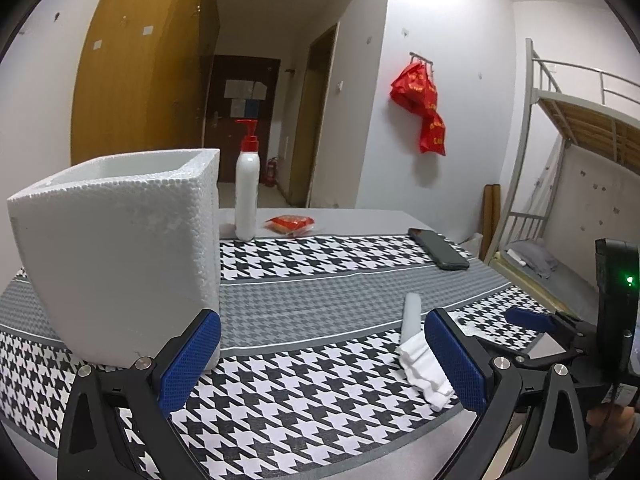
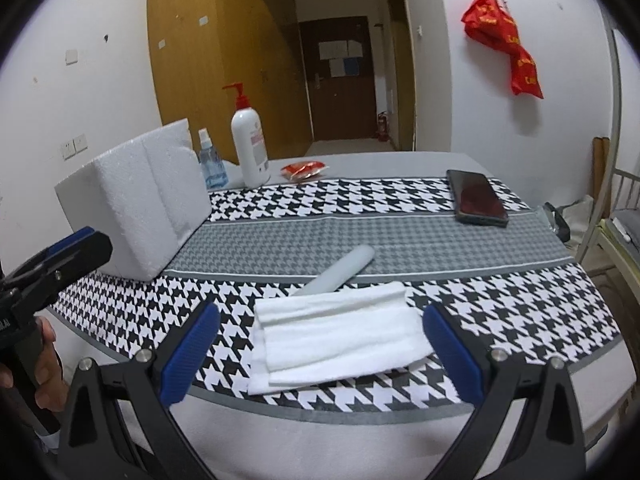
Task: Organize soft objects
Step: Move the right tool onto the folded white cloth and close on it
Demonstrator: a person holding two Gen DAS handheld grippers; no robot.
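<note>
White towel (image 2: 336,336) – black-white houndstooth cloth (image 2: 500,304) (grey band) – red-capped white bottle (image 2: 250,144).

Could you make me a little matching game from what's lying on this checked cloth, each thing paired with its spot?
Things:
1. folded white cloth
2. phone
3. foam box
4. pump bottle

Places:
A. far right of the table
B. left side, open top
C. near edge, before the open right hand-held gripper
D. far edge, upright, beside a red packet

Pairs: 1-C, 2-A, 3-B, 4-D
</note>
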